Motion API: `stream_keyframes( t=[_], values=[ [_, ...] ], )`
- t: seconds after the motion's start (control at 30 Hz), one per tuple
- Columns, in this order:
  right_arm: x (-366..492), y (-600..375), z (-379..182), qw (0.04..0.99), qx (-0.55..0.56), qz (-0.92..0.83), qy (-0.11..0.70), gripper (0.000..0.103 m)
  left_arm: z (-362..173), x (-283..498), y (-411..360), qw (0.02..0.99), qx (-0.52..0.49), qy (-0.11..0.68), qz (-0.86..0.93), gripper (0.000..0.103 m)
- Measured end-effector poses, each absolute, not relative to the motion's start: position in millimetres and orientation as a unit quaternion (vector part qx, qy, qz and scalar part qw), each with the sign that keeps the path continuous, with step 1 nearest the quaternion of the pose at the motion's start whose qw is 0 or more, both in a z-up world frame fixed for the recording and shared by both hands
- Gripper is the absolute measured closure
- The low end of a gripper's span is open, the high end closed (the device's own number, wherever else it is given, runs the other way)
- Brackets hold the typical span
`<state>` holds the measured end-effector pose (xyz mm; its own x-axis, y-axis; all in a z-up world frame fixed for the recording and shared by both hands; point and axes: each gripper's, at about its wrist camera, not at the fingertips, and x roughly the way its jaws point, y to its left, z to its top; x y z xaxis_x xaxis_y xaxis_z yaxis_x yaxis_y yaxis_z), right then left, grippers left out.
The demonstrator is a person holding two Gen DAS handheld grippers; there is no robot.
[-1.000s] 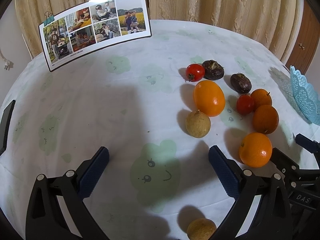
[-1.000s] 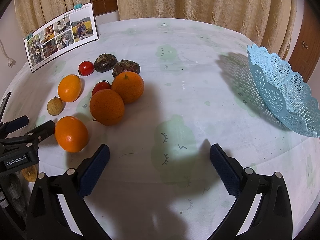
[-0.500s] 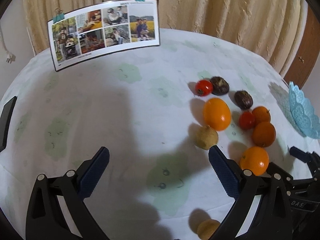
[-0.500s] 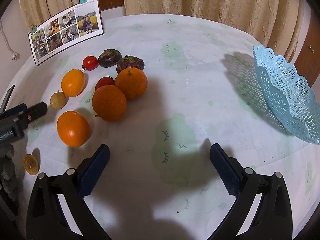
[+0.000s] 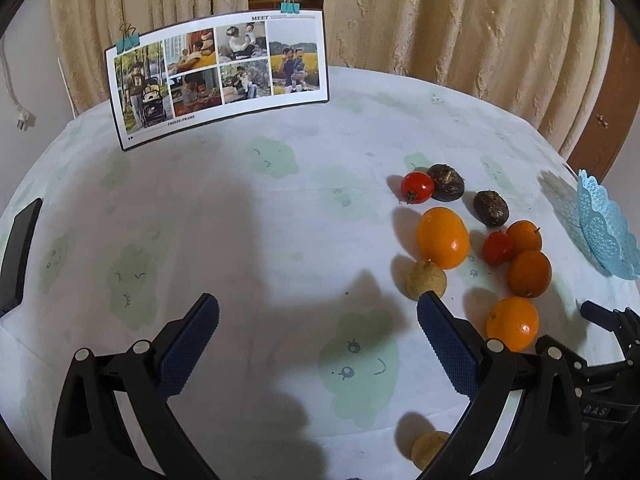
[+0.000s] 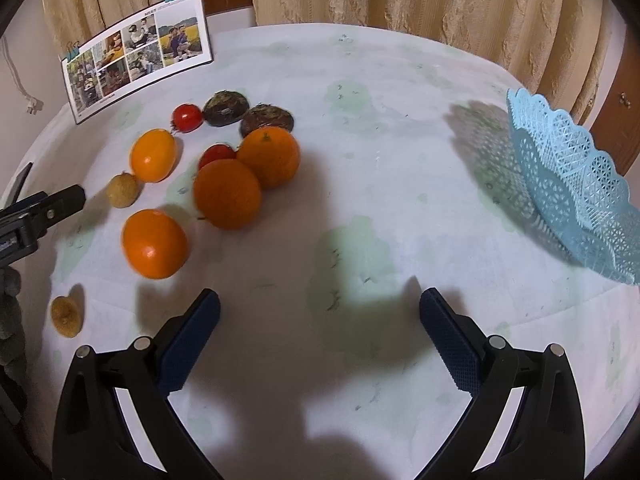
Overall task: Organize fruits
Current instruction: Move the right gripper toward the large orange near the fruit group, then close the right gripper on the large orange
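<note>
Orange fruit [image 6: 154,243] near left: approach with right gripper [image 6: 320,334] spread wide, empty; left gripper [image 5: 318,344] likewise released.

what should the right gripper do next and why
Probably swing the right gripper left and forward to straddle the nearest orange. Its jaws are open and empty over bare cloth, all the fruit still lies loose on the table, and the blue basket to its right holds nothing visible. That orange sits closest to its left finger.
</note>
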<state>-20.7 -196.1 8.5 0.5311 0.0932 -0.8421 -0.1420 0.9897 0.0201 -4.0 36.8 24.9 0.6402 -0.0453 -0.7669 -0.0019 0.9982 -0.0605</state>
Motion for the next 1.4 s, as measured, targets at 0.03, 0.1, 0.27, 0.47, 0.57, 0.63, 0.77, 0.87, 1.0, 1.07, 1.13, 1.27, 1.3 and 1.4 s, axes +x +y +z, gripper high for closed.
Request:
stream_keyframes(
  t=[0.03,0.1,0.27,0.47,0.57,0.63,0.77,0.87,1.0,1.07,1.13,1.27,1.3,1.4],
  values=[
    [-23.9,-192.1,9.7,0.876,-0.027,0.075,0.476,0.002,25.1,-3.6,36.4,0.905,-0.027,0.424,-0.012,0.005],
    [-29.5,-183.6,13.6,0.879,-0.029,0.091,0.467,0.002,25.3,-3.1,36.2,0.906,-0.022,0.422,-0.007,0.005],
    [-33.6,-163.5,27.9,0.888,-0.020,0.123,0.442,0.002,27.5,-3.7,35.5,0.909,-0.013,0.417,0.001,0.005],
    [-30.4,-136.0,32.2,0.888,-0.027,0.152,0.433,0.002,29.8,-3.2,38.2,0.912,-0.008,0.410,0.013,0.005],
    [-27.3,-130.7,30.2,0.887,-0.026,0.157,0.434,0.005,29.2,-2.5,40.2,0.911,-0.012,0.411,0.016,0.005],
    [-23.8,-126.1,29.3,0.886,-0.027,0.161,0.435,0.011,29.2,-2.6,40.8,0.911,-0.013,0.411,0.017,0.005],
    [-19.2,-121.0,24.5,0.881,-0.030,0.165,0.442,0.022,29.8,-4.1,40.9,0.912,-0.013,0.409,0.018,0.005],
    [-18.5,-118.9,19.7,0.879,-0.038,0.166,0.445,0.034,30.2,-4.3,41.3,0.913,-0.013,0.408,0.020,0.005],
    [-18.3,-118.8,14.8,0.877,-0.039,0.165,0.450,0.050,29.7,-3.6,41.0,0.912,-0.011,0.409,0.021,0.005],
    [-19.7,-118.0,15.7,0.878,-0.041,0.168,0.447,0.059,30.0,-3.6,40.6,0.912,-0.010,0.408,0.021,0.005],
    [-20.6,-117.7,16.1,0.878,-0.041,0.169,0.445,0.060,29.9,-3.2,40.2,0.912,-0.008,0.409,0.022,0.005],
    [-24.5,-120.9,17.4,0.879,-0.036,0.172,0.443,0.060,29.8,-2.4,40.1,0.912,-0.005,0.409,0.024,0.005],
    [-26.1,-123.2,18.2,0.880,-0.033,0.171,0.443,0.060,29.9,-2.2,39.5,0.912,-0.003,0.409,0.025,0.005],
    [-30.9,-132.4,21.3,0.882,-0.020,0.169,0.439,0.060,30.8,-1.8,36.7,0.912,0.004,0.409,0.025,0.005]
  ],
)
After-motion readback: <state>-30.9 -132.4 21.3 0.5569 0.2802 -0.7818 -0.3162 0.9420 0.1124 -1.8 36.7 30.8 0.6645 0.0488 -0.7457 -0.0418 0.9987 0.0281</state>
